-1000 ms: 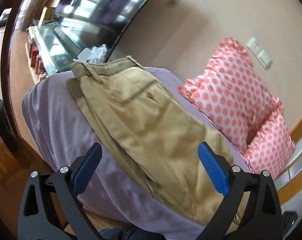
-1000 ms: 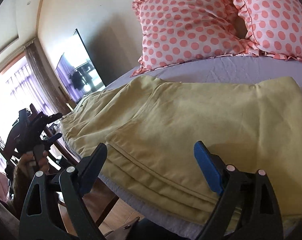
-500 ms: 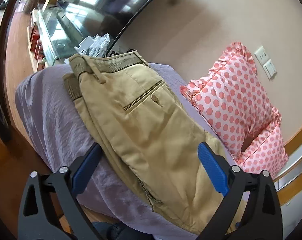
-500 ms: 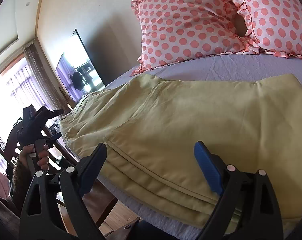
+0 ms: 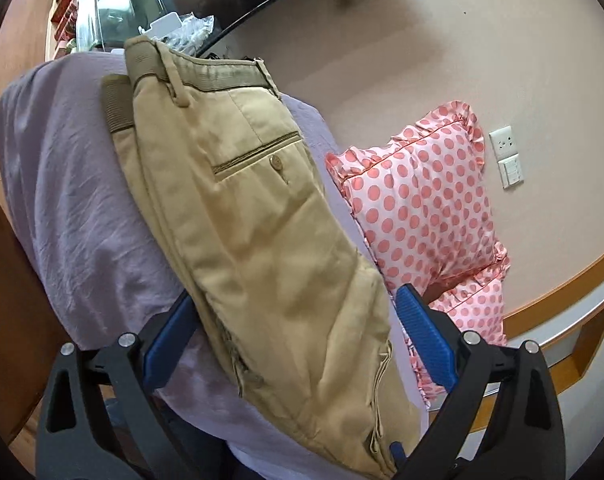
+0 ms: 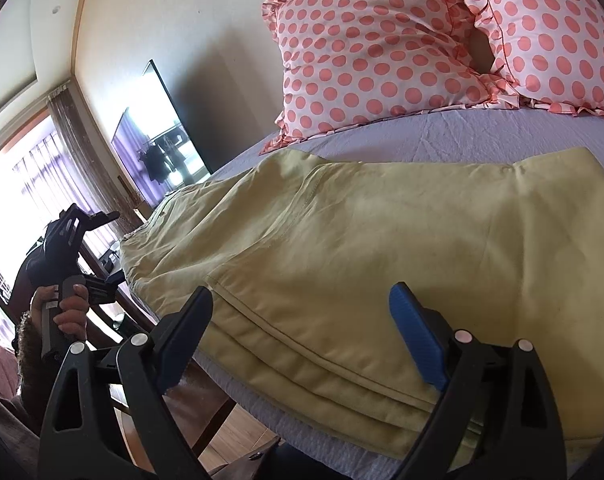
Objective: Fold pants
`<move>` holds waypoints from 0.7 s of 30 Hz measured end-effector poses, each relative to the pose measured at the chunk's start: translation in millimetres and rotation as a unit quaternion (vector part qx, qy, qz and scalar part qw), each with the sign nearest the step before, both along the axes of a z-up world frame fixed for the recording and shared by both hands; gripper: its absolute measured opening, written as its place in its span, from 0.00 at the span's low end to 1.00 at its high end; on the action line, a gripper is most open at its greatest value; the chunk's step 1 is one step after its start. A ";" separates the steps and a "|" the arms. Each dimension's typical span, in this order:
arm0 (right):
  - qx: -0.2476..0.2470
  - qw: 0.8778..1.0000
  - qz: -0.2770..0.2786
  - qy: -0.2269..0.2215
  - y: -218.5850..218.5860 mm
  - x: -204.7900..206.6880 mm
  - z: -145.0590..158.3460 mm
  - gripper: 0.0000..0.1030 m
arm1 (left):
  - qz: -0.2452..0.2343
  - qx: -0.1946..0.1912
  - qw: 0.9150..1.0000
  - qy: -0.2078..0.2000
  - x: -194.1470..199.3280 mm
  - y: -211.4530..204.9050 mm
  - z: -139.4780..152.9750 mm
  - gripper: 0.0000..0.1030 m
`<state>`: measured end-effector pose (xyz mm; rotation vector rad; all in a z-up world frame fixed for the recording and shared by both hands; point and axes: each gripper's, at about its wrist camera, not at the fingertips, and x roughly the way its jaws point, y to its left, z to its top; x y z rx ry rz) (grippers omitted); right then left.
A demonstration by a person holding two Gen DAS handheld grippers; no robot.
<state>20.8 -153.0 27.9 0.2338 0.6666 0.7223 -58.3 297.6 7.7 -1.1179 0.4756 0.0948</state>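
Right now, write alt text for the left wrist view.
Folded khaki pants lie on a lavender bedsheet, back pocket up, between the open blue-padded fingers of the left tool. A pink polka-dot pillow leans against the beige wall.

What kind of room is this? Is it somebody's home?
Most likely a bedroom, in a home or perhaps a hotel. Tan pants lie on a bed with a lilac sheet, two polka-dot pillows lean at its head, and a flat television hangs on the wall.

One pants, two pillows, two grippers.
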 end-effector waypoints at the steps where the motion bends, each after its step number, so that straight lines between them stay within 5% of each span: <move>1: 0.000 1.000 0.001 0.000 -0.4 0.2 -0.1 0.89 | 0.005 0.000 1.000 0.001 1.9 3.4 0.2 0.93; 5: 0.002 1.000 0.001 0.000 0.1 0.7 0.6 0.89 | 0.048 0.032 0.998 0.029 12.8 23.3 3.8 0.79; 10: 0.006 1.000 0.001 0.000 0.4 0.5 1.0 0.89 | 0.088 0.043 0.993 0.060 25.2 47.2 -2.0 0.41; 12: 0.009 1.000 0.003 0.000 -0.1 0.1 1.5 0.89 | 0.106 0.062 0.989 0.083 28.8 50.9 -3.4 0.14; 14: 0.012 1.000 0.003 -0.002 -2.2 -1.0 2.7 0.89 | 0.108 0.085 0.986 0.096 31.7 48.6 -1.8 0.11; 17: 0.017 1.000 -0.011 -0.020 -14.2 -6.2 10.9 0.89 | 0.100 0.219 0.965 0.109 44.3 13.6 40.4 0.08; 20: 0.042 0.997 -0.046 -0.046 -41.6 -11.6 22.7 0.94 | 0.049 0.309 0.947 0.068 62.6 -38.1 90.3 0.08; 21: 0.048 0.996 -0.060 -0.051 -50.7 -12.3 25.5 0.94 | 0.017 0.351 0.935 0.050 72.3 -69.9 110.1 0.08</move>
